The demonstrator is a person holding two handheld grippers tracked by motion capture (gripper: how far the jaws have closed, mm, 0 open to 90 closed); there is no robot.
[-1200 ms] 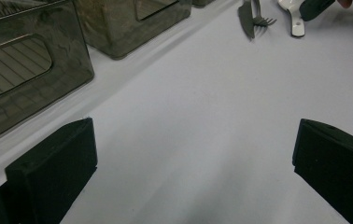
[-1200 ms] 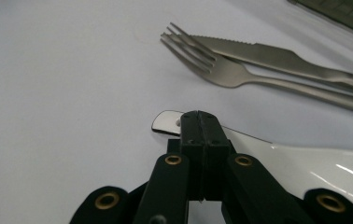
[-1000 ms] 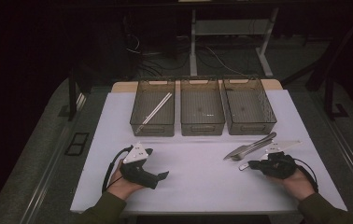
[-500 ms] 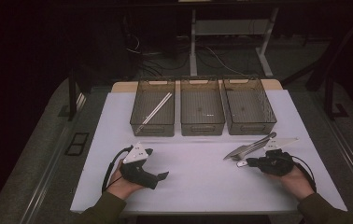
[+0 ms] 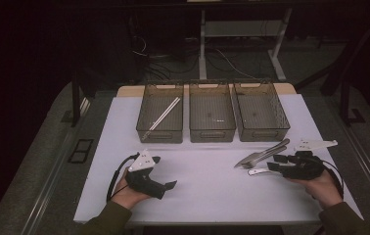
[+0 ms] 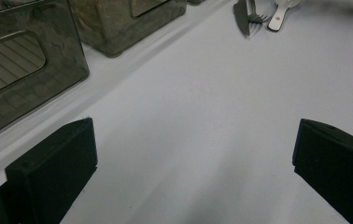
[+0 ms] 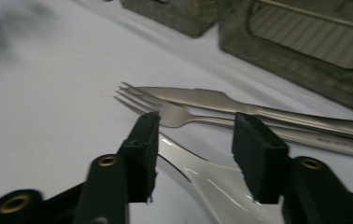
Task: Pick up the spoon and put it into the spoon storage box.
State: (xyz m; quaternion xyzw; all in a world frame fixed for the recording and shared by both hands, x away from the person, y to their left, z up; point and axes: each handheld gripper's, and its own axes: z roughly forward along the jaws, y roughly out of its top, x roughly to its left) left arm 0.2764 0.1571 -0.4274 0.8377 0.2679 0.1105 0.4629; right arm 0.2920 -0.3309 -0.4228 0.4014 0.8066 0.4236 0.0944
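The right claw [image 7: 193,154] has just been opening, and its two black jaws now stand partly apart, low over the white handle of a spoon [image 7: 212,184] that lies between them on the counter without being pressed by either pad. Just beyond the jaw tips lie a steel fork [image 7: 179,114] and a steel knife [image 7: 221,100], side by side and nearly touching, their tips pointing to the left of the right gripper view. In the high view the right claw [image 5: 277,163] sits at the right of the counter, held in the person's right hand [image 5: 320,186], with the fork [image 5: 259,159], the knife [image 5: 266,151] and the spoon [image 5: 257,171] in a small cluster just beside its tips. The left claw [image 5: 166,172] rests in the person's left hand [image 5: 129,193] at the left front of the counter [image 5: 207,196], well apart from the cutlery; in the left gripper view its jaws stand wide open over the bare white surface with nothing between them. Farther back, three dark see-through bins stand in a row, touching or nearly so. The left bin [image 5: 160,113] holds a pair of pale chopsticks [image 5: 165,112] lying diagonally; the middle bin [image 5: 211,112] and the right bin [image 5: 260,111] sit beside it.
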